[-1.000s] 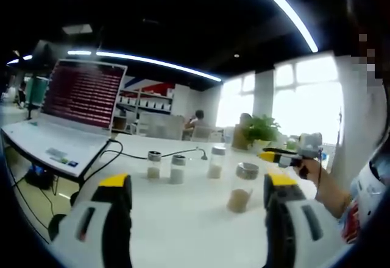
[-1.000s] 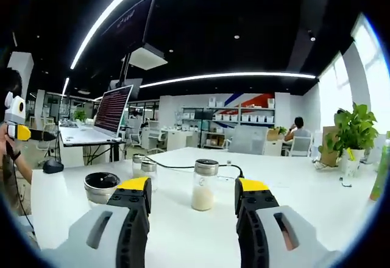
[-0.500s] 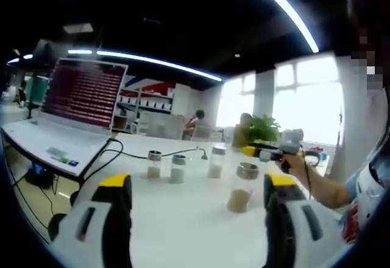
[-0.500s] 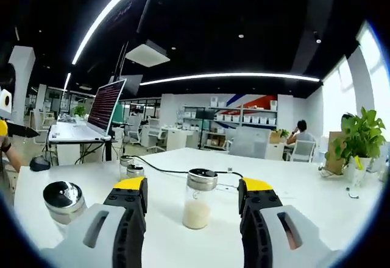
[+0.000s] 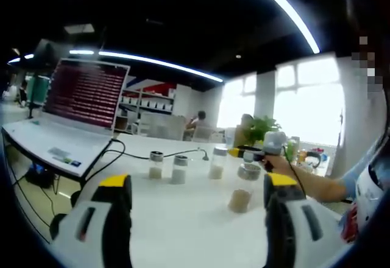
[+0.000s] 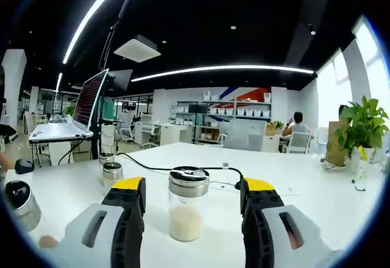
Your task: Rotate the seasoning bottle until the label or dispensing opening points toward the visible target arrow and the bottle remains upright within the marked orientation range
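My right gripper (image 6: 194, 198) is level, jaws apart around the bottle (image 6: 186, 212); left gripper (image 5: 198, 198) hovers agape.

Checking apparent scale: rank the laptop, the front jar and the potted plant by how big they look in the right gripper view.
1. Front jar, inflated by nearness.
2. Laptop and plant: too alike to rank.

Bottles stood on the table (image 6: 317, 189), one between the right gripper's (image 6: 192, 189) jaws.
From that seasoning bottle (image 6: 186, 204), two small jars (image 6: 108, 167) sat at ten o'clock, the laptop (image 6: 73, 112) beyond them, a plant (image 6: 359, 125) at two o'clock.
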A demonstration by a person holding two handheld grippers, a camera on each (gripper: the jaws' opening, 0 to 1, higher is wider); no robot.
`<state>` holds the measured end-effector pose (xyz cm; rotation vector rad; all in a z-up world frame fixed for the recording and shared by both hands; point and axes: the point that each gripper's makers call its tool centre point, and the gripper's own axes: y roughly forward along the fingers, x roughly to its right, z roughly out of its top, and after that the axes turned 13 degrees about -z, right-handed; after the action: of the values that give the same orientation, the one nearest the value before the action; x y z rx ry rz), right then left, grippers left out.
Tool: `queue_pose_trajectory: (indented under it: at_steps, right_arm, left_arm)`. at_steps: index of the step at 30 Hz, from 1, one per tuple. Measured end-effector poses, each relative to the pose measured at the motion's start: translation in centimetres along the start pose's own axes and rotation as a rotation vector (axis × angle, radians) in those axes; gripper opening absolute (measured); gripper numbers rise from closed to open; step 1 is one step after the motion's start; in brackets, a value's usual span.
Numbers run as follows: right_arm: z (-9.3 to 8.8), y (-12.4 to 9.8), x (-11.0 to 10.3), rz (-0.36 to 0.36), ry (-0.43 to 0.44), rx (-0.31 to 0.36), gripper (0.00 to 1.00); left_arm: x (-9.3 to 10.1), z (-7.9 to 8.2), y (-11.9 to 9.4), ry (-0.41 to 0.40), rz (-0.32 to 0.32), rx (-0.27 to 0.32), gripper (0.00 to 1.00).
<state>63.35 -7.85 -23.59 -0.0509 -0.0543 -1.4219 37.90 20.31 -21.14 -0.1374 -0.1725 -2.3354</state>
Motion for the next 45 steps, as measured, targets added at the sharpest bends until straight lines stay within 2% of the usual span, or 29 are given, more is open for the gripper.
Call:
queue_pose_trajectory:
  at_steps: [5,11,15,28,36,40,45]
  right_arm:
    - [-0.4,1.5,-0.2,-0.003,-0.024,-0.004,0.64]
    - [-0.8,3.2,-0.7,-0.004,-0.037,0.026,0.63]
    - [-0.8,3.8,-0.8,-0.001,0.009,0.028,0.61]
    - [-1.1,5.0,-0.9,-0.011,0.017,0.018,0.60]
    - [-1.4,5.3,-1.2,-0.006,0.037,0.008,0.54]
    - [-1.4,5.3,-2.0,0.030,0.050,0.012,0.41]
    - [-1.4,5.5,-2.1,0.024,0.043,0.016,0.41]
  left_arm:
    - [-0.3,0.0,0.0,-0.001,0.007,-0.001,0.95]
    - [-0.2,0.0,0.2,0.001,0.000,-0.006,0.95]
    - [-0.4,0.1,0.1,0.000,0.005,-0.003,0.95]
    - [-0.7,0.2,0.0,-0.004,0.008,-0.001,0.95]
    - [-0.7,0.2,0.0,-0.003,0.006,-0.002,0.95]
    - [-0.7,0.2,-0.1,-0.005,0.009,0.002,0.95]
    - [-0.6,0.3,-0.2,-0.003,0.005,0.004,0.95]
